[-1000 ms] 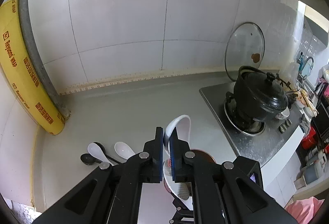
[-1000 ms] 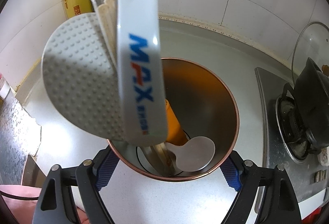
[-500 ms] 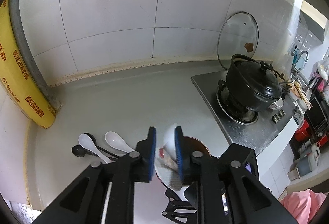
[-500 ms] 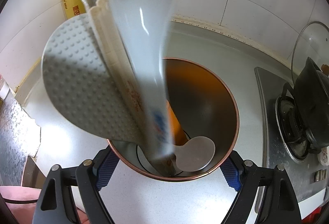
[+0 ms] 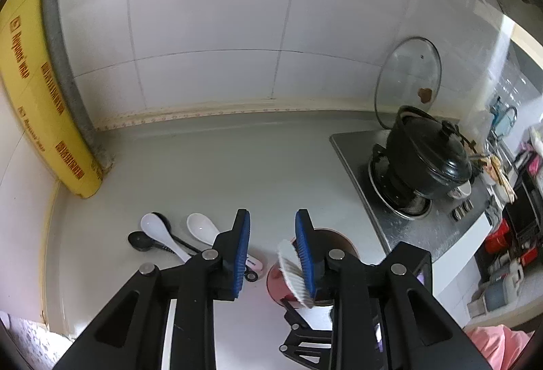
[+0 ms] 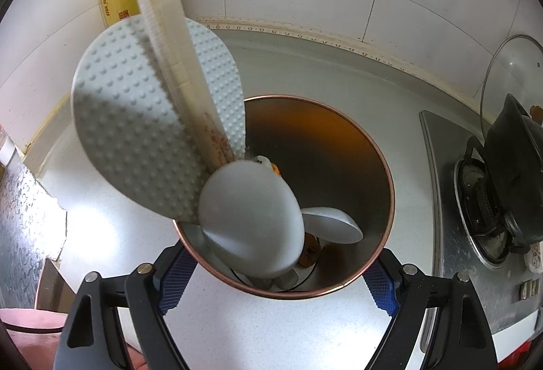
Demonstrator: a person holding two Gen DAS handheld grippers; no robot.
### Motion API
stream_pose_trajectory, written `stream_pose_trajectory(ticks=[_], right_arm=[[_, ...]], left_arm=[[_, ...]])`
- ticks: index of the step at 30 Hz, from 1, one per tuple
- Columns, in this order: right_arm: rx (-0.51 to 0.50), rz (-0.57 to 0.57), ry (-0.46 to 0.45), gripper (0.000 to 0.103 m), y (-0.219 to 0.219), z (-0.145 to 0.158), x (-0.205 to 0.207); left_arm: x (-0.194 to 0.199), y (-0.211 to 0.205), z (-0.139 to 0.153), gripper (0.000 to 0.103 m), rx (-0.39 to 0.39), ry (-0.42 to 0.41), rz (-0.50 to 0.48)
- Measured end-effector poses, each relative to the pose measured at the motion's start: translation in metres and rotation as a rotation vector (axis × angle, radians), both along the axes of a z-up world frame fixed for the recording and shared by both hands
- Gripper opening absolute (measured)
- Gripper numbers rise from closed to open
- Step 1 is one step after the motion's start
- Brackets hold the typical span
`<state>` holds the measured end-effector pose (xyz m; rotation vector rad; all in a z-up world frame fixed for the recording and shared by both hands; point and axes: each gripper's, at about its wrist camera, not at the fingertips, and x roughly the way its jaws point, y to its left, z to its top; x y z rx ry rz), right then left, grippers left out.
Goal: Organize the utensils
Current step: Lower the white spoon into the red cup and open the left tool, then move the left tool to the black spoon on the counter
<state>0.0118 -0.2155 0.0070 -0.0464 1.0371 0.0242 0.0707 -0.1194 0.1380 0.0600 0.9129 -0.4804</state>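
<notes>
While my right gripper (image 6: 275,288) is clamping the copper-rimmed steel utensil pot (image 6: 383,173) steady, my left gripper (image 5: 272,246) is parting its jaws, nothing between them; the white plastic ladle (image 6: 251,217) is resting inside the pot beside the dimpled rice paddle (image 6: 135,132).

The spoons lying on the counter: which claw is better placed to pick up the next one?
Left. The left claw is open and empty, close to the white spoons. The right claw clamps the metal holder.
</notes>
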Motion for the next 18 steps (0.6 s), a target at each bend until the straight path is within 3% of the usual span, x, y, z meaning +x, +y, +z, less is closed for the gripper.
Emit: stream_pose_trajectory(ticks=[4,8,18], right_arm=[[0.0,0.0,0.0,0.089,0.0,0.0,0.0],[0.0,0.001,0.0,0.089,-0.001,0.0,0.0],[0.001,0.002,0.0,0.089,0.0,0.0,0.0]], left_arm=[[0.003,0.009,-0.001,0.029,-0.005,0.007,0.028],[0.007,0.019,-0.004,0.041,-0.005,0.022,0.073],[0.022,0.067,-0.029,0.041,-0.009,0.129,0.261]])
